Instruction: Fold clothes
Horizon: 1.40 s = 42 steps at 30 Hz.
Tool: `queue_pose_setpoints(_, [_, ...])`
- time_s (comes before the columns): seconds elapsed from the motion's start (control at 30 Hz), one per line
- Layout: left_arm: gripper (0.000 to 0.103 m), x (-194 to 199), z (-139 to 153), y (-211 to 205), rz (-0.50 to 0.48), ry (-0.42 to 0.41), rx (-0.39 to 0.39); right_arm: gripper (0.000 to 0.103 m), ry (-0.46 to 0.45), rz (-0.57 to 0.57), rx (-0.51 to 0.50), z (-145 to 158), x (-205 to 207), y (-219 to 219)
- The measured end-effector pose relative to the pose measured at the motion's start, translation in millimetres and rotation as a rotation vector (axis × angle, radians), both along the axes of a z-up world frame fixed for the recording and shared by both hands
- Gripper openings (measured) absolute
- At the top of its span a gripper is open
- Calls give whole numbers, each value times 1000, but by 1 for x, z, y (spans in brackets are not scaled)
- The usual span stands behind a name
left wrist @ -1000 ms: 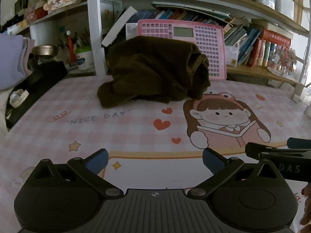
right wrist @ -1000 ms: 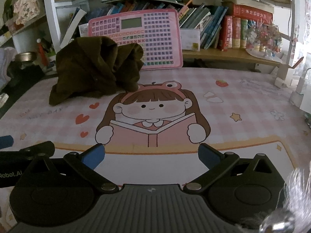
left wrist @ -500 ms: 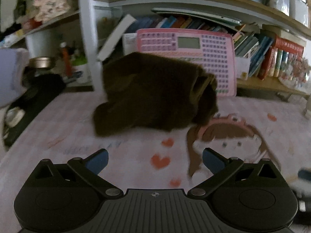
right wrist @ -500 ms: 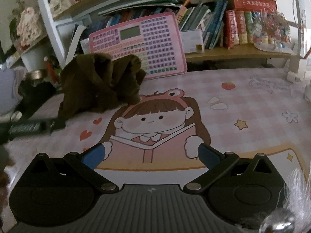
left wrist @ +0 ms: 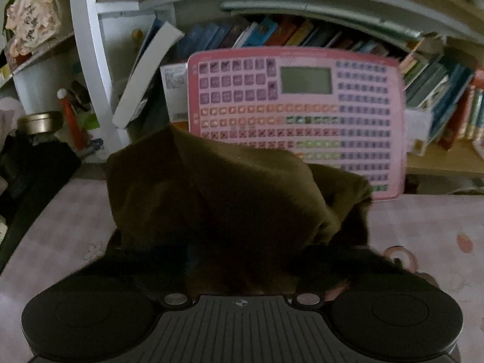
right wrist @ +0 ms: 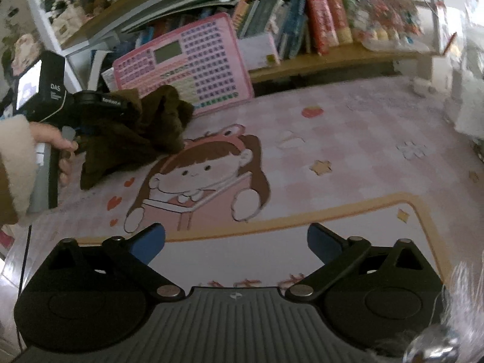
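A crumpled dark brown garment (left wrist: pixel 230 187) lies heaped on the pink desk mat (left wrist: pixel 60 236), just in front of a pink keypad toy. My left gripper (left wrist: pixel 242 260) is pushed into its near edge. Its jaws are closing with cloth bunched between them, and the fingertips are buried in the fabric. The right wrist view shows the same garment (right wrist: pixel 145 130) at the left, with a hand (right wrist: pixel 57 145) holding the left gripper (right wrist: pixel 90 121) against it. My right gripper (right wrist: pixel 236 242) hovers open over the mat's near part, well right of the garment, with nothing between its blue fingers (right wrist: pixel 148 242).
The pink keypad toy (left wrist: pixel 296 115) leans against a low shelf of books (right wrist: pixel 290 27) behind the garment. Dark items and a metal tin (left wrist: pixel 39 122) crowd the left edge. White objects (right wrist: pixel 466 112) stand at the far right. The mat bears a cartoon girl (right wrist: pixel 205 175).
My left gripper has moved forward into the garment, and its jaws have gone from wide open to drawn together in the cloth. The right gripper has shifted and tilted, still open.
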<state>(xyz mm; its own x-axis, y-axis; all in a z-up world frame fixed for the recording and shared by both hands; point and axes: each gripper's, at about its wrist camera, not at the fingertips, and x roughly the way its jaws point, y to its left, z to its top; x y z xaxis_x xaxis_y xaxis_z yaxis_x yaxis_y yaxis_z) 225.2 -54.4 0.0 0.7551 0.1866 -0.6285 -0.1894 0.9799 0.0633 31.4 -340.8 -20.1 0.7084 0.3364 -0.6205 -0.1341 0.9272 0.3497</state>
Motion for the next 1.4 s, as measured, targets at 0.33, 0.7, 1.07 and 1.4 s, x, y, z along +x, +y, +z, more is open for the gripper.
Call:
queue_pose_setpoints(0.33, [2, -91, 14, 29, 13, -51, -31, 101, 77, 90, 189, -3, 10, -19])
queue_pose_setpoints(0.7, [2, -261, 20, -52, -206, 50, -140, 100, 366, 112, 671, -30, 53, 0])
queue_pose_setpoints(1.07, [2, -330, 75, -52, -265, -149, -310, 70, 616, -10, 987, -67, 78, 31])
queue_pose_setpoints(1.4, [2, -337, 90, -20, -363, -191, -432, 5, 517, -102, 1010, -56, 112, 9])
